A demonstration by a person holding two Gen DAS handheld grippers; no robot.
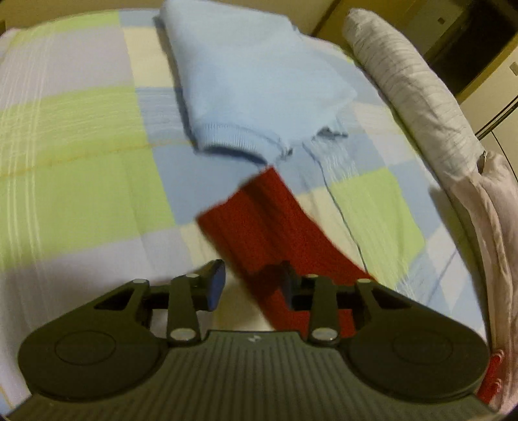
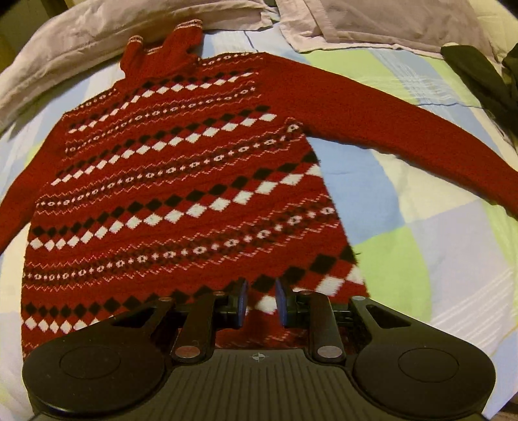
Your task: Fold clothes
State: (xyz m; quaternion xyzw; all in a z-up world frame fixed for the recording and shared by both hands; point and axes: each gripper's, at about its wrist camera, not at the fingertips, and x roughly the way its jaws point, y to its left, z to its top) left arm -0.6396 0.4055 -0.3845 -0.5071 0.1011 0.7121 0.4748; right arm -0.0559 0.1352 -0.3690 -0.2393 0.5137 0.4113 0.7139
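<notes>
- Left wrist view, left side of frame: checked bedspread (image 1: 81,136) in green, blue, lilac squares, blurred.
- Upper centre: folded light-blue sweater (image 1: 255,81) lying on the bedspread.
- Centre to lower right: plain red sleeve (image 1: 259,223) runs diagonally, cuff end just below the blue sweater's hem, other end passing under the right finger.
- Bottom centre: left gripper (image 1: 254,285), jaws parted with a clear gap; sleeve lies beneath/against the right finger, not pinched as far as visible.
- Right edge: pale striped pillow (image 1: 411,84).
- Right wrist view, left to centre: red patterned sweater (image 2: 181,181) spread flat on the bedspread (image 2: 421,243), diamond bands, collar at upper left of frame.
- Bottom centre: right gripper (image 2: 261,302) over the hem, jaws narrowly apart, nothing clamped; can't tell if tips touch the knit.
- Upper right: sleeve (image 2: 404,123) stretched out; dark garment (image 2: 479,77) at the corner; pale bedding (image 2: 388,26) along the top.
</notes>
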